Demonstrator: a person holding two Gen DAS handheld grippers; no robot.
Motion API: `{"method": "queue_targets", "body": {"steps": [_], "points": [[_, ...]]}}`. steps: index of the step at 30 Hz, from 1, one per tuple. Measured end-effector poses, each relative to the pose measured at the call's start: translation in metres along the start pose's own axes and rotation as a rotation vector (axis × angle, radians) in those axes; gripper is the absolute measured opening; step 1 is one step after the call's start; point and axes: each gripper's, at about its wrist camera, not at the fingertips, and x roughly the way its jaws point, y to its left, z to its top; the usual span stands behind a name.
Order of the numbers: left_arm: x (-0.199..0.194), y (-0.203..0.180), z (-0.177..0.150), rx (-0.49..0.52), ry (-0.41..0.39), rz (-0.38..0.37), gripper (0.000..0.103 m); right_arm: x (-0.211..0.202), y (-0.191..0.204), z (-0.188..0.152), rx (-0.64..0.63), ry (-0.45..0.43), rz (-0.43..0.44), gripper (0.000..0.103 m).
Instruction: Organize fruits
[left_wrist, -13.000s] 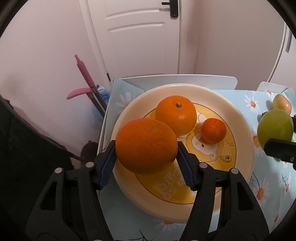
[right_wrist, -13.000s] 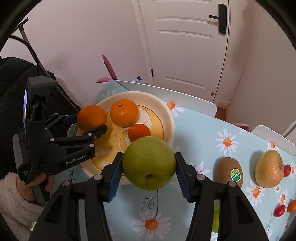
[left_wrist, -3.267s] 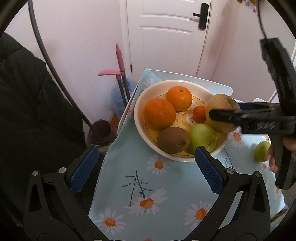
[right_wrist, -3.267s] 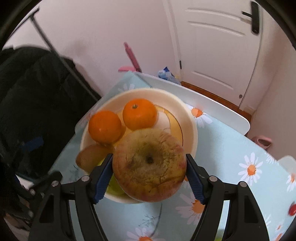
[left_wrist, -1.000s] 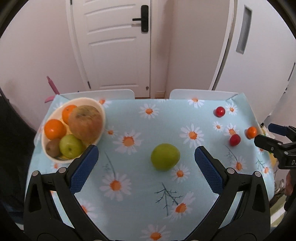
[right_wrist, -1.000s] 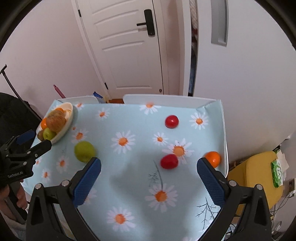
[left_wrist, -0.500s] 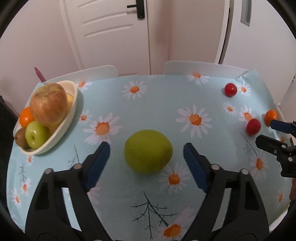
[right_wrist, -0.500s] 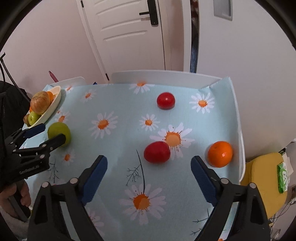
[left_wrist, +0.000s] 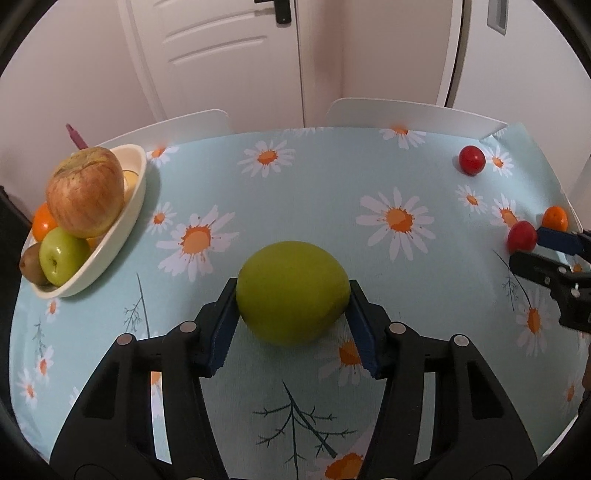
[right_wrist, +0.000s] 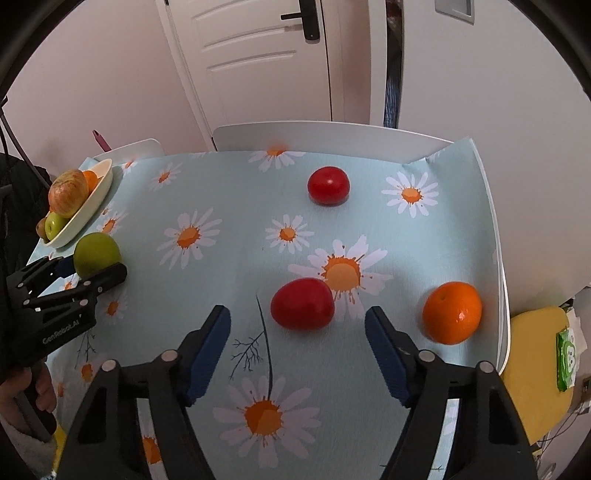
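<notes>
My left gripper (left_wrist: 291, 325) is shut on a green fruit (left_wrist: 293, 291) that rests on the daisy tablecloth; it also shows in the right wrist view (right_wrist: 96, 254). My right gripper (right_wrist: 297, 341) is open, its jaws just short of a red tomato (right_wrist: 303, 303) that lies ahead between them. A second red tomato (right_wrist: 328, 185) lies farther back and a small orange (right_wrist: 452, 312) sits near the right edge. The cream bowl (left_wrist: 122, 229) at the left holds a large apple (left_wrist: 86, 192), a green apple (left_wrist: 62, 254), a kiwi and oranges.
The table's right edge (right_wrist: 498, 258) is close to the small orange. A yellow stool (right_wrist: 539, 354) with a green packet stands beyond it. Two white chair backs (left_wrist: 406, 112) and a white door (left_wrist: 221, 55) are behind the table.
My left gripper has moved forward and closed on the green fruit. My right gripper has moved closer to the near red tomato, its jaws narrowing a little.
</notes>
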Motion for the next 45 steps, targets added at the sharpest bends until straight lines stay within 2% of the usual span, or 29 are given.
{"method": "queue_targets", "body": {"steps": [8, 10, 11, 12, 24, 40, 45], "points": [[-0.006, 0.002, -0.006, -0.002, 0.008, 0.002, 0.060, 0.007, 0.001, 0.004, 0.001, 0.013, 0.002, 0.055], [-0.008, 0.004, -0.007, -0.007, 0.009, -0.001, 0.060, 0.009, 0.002, 0.005, -0.005, 0.016, -0.008, 0.047], [-0.009, 0.005, -0.008, -0.012, 0.009, -0.002, 0.060, 0.011, 0.003, 0.006, -0.008, 0.018, -0.010, 0.037], [-0.011, 0.005, -0.009, -0.016, 0.010, -0.003, 0.060, 0.011, 0.003, 0.006, -0.010, 0.019, -0.015, 0.033], [-0.049, 0.025, -0.015, -0.074, -0.027, 0.005, 0.060, -0.011, 0.021, 0.013, -0.056, -0.017, 0.010, 0.033], [-0.129, 0.084, -0.006, -0.174, -0.132, 0.104, 0.060, -0.074, 0.103, 0.045, -0.223, -0.129, 0.145, 0.029], [-0.137, 0.110, -0.010, -0.197, -0.129, 0.110, 0.060, -0.079, 0.115, 0.047, -0.192, -0.124, 0.159, 0.029]]}}
